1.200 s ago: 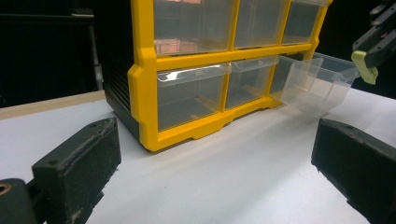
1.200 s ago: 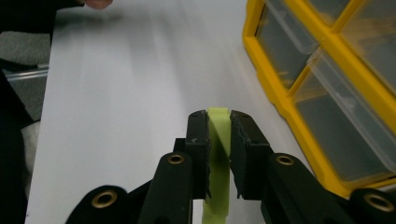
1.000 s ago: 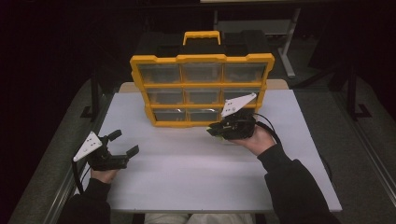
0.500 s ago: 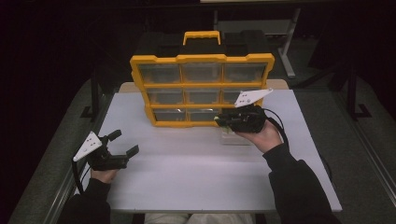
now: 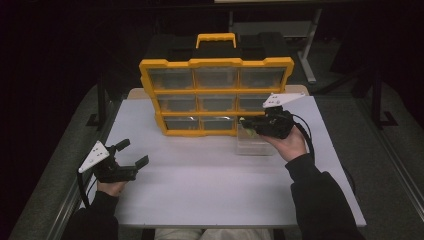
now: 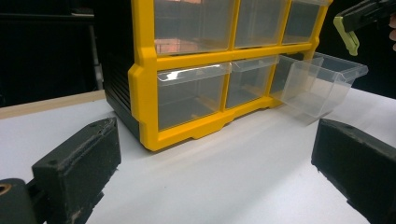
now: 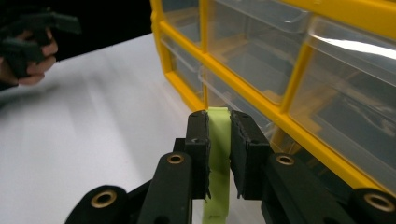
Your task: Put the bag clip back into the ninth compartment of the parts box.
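A yellow organiser [image 5: 215,95] with clear drawers stands at the back of the white table [image 5: 200,190]. One clear drawer [image 5: 252,144] is out of it, resting on the table at its lower right corner, also seen as the clear drawer [image 6: 322,81] in the left gripper view. My right gripper [image 5: 247,124] hovers just above that drawer, shut on a light green strip [image 7: 218,154], which pokes out between the jaws of the right gripper [image 7: 218,123]. My left gripper [image 5: 135,154] rests at the table's left, open, with nothing between its fingers [image 6: 79,163].
The organiser [image 6: 144,93] has a yellow handle [image 5: 216,39] on a black top. Dark floor and a table frame [image 5: 310,45] lie beyond the table's edges. Bare white tabletop stretches between the two hands.
My right hand has moved to the right along the organiser's front, still shut on the green strip. The left hand has stayed where it was.
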`<state>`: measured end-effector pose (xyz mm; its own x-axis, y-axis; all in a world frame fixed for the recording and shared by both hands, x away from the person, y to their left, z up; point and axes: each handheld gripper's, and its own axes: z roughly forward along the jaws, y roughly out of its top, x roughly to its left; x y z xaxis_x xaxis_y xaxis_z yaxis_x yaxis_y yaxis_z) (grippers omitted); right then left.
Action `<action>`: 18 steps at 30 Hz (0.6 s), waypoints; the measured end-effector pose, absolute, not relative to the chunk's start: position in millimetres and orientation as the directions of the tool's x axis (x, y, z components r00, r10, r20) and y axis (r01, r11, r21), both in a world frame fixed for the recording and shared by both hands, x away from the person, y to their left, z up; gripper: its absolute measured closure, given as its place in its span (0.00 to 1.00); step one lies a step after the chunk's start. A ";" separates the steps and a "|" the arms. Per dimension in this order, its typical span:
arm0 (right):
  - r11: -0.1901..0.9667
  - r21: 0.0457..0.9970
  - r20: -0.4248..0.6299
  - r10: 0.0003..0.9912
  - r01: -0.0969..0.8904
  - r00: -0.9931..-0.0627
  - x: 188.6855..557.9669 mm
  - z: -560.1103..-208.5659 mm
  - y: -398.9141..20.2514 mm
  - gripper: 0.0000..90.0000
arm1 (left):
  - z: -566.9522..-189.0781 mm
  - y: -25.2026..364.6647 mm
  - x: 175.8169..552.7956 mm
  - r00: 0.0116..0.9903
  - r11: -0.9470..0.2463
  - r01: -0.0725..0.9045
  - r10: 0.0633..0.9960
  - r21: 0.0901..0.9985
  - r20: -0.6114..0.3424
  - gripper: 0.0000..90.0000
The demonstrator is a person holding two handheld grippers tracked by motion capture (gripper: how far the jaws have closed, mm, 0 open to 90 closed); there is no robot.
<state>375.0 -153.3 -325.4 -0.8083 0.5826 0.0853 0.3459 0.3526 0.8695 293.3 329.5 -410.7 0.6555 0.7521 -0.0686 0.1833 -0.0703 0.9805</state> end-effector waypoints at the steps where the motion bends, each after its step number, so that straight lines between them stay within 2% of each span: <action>1: 0.342 0.870 0.096 0.587 0.354 -0.804 375.7 -326.0 -154.8 0.85 | -410.6 329.5 293.2 0.655 -0.071 0.183 0.753 0.981 -0.068 0.01; 12: 0.278 0.848 0.160 0.677 0.452 -0.718 384.5 -335.0 -166.3 0.85 | -410.4 329.5 292.9 0.654 -0.073 0.181 0.754 0.981 -0.064 0.01; 18: 0.286 0.824 0.173 0.695 0.489 -0.698 390.5 -345.6 -166.4 0.85 | -410.6 329.4 293.1 0.654 -0.074 0.183 0.754 0.980 -0.065 0.01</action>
<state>390.5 -166.4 -345.6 -0.6977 0.6952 0.1729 0.4891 0.2858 0.8241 293.1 329.4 -410.6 0.6541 0.7536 -0.0650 0.1826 -0.0739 0.9804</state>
